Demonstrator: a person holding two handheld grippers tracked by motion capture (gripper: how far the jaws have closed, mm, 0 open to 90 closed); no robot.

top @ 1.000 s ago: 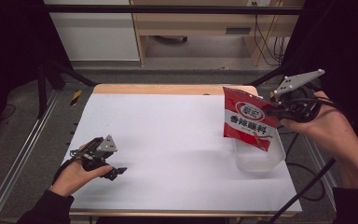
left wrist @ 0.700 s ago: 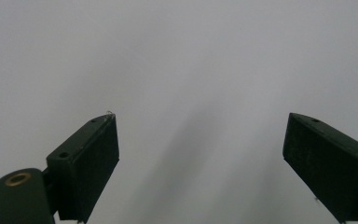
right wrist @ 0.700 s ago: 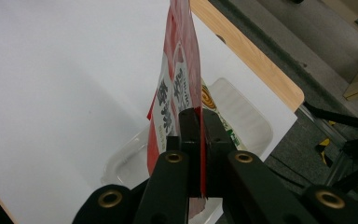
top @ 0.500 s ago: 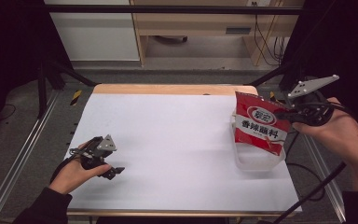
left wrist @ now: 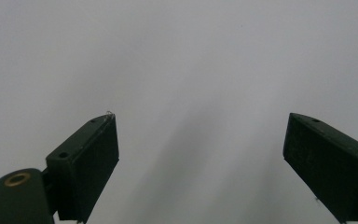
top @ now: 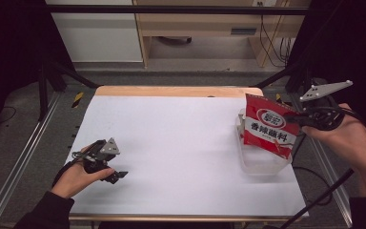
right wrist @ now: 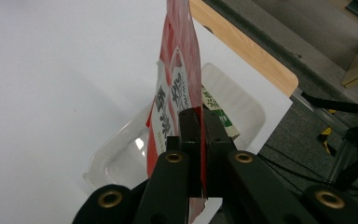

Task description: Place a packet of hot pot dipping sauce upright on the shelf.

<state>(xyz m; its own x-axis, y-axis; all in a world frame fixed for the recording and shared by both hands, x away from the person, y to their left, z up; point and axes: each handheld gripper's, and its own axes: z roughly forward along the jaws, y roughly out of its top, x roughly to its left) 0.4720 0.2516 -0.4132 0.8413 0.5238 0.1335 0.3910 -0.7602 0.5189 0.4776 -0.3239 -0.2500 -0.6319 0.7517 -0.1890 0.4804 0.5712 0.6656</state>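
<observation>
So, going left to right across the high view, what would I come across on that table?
Left claw in the person's left hand → bare white table → red packet over a clear plastic tray → right claw, pinching the packet's edge.

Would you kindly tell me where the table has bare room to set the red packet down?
The white table is bare between the left gripper and the clear tray. The right edge is crowded: red packet over the tray.
</observation>
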